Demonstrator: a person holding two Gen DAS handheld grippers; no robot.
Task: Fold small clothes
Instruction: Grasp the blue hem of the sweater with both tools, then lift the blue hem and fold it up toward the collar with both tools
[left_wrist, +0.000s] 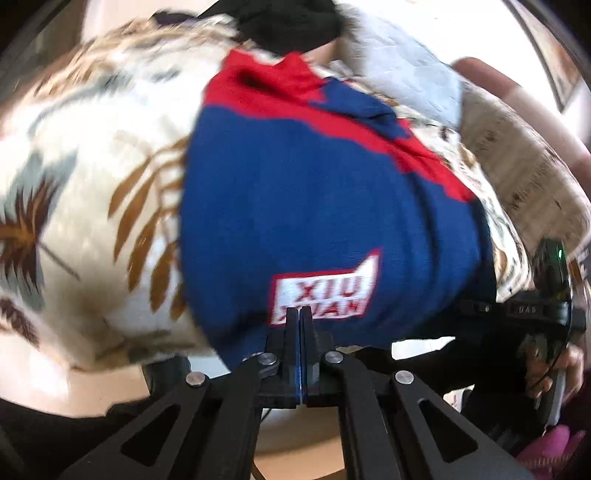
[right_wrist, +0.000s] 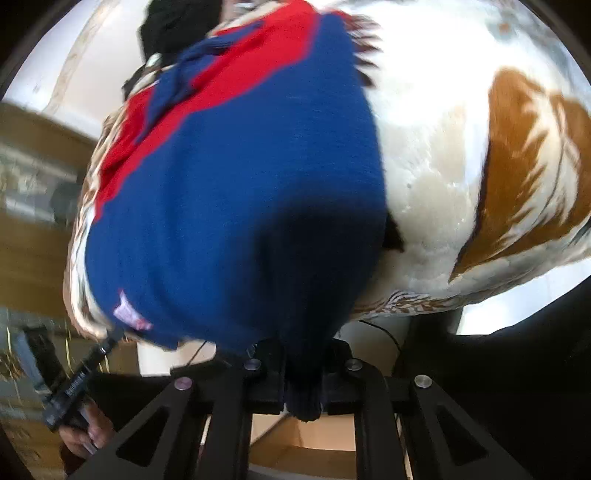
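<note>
A small blue and red knitted garment (left_wrist: 314, 206) with a white and red label lies on a cream cloth printed with brown leaves (left_wrist: 92, 184). My left gripper (left_wrist: 300, 314) is shut on the garment's near hem, right at the label. In the right wrist view the same garment (right_wrist: 236, 192) fills the middle. My right gripper (right_wrist: 303, 373) is shut on a bunched dark blue corner of the hem, and its fingertips are hidden by the fabric. The left gripper shows at the lower left of the right wrist view (right_wrist: 74, 384).
A black cloth (left_wrist: 291, 26) and a grey cloth (left_wrist: 402, 70) lie at the far end of the printed cloth. The right gripper and the hand holding it (left_wrist: 546, 332) are at the right edge. The cloth's near edge hangs just in front of both grippers.
</note>
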